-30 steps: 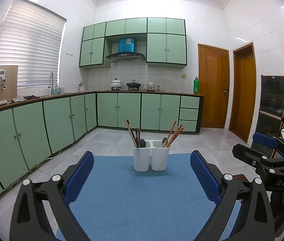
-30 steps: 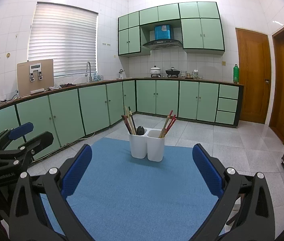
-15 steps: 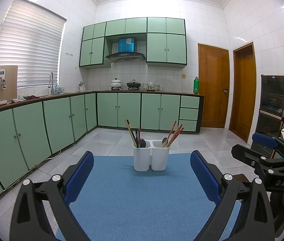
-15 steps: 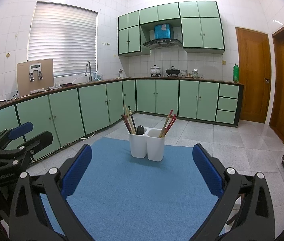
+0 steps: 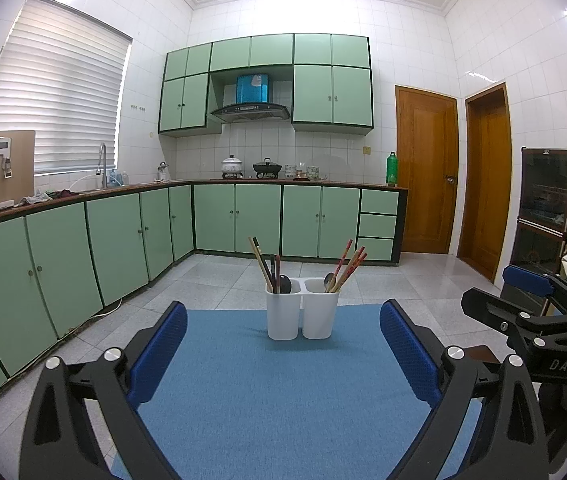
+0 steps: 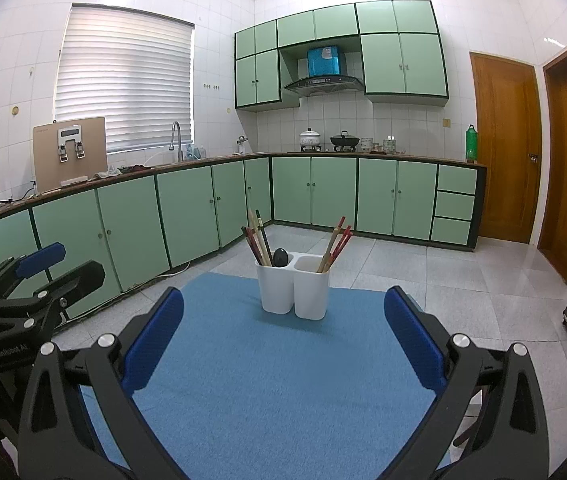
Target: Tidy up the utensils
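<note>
Kitchen cabinets in pale green [image 5: 123, 236] run along the far wall and down the left side, well beyond my table with its blue textured mat [image 5: 267, 396]. On the far part of that mat stands the white plastic two-compartment utensil holder [image 5: 302, 314], upright. Its left compartment holds tan and dark wooden chopsticks [image 5: 261, 262] leaning left, with a black spoon [image 5: 284, 284] beside them. Its right compartment holds red-patterned chopsticks [image 5: 349, 262] leaning right and a grey metal spoon [image 5: 329, 279].

My left hand-held gripper [image 5: 281, 356] hangs over the near mat, blue pads spread wide, nothing between them. My right hand-held gripper [image 6: 283, 344] is just the same: spread wide and empty, aimed at the holder from slightly further right. Both are well apart from the holder.
</note>
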Demonstrator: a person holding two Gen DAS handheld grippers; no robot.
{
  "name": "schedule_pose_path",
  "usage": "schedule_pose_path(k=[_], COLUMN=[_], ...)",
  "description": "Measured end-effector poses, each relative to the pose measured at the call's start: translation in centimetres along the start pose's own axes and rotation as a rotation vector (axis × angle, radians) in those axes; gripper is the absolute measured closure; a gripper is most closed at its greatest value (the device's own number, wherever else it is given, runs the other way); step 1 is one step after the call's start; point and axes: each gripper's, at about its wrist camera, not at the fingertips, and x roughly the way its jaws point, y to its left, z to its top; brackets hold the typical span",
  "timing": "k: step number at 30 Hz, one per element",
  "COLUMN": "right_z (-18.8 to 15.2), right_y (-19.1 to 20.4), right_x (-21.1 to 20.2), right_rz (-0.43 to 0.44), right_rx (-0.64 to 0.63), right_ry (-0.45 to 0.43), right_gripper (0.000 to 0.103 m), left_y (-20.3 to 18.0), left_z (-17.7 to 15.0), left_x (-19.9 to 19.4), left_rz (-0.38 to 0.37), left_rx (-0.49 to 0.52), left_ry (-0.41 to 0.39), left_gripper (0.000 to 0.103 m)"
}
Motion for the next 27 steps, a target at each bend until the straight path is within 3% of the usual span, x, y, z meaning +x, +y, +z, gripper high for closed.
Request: schedule_pose_path(k=[27], right_z=[-0.66], right_y=[-0.02], right_x=[0.44], right_rz=[0.0], right_rx=[0.004], right_ry=[0.012], right_gripper=[0.006], left_y=[0.53], left_z=[-0.74], left_x=[0.58], left_rz=[0.0], left_rx=[0.005], left_ry=[0.008], left_gripper=[0.008])
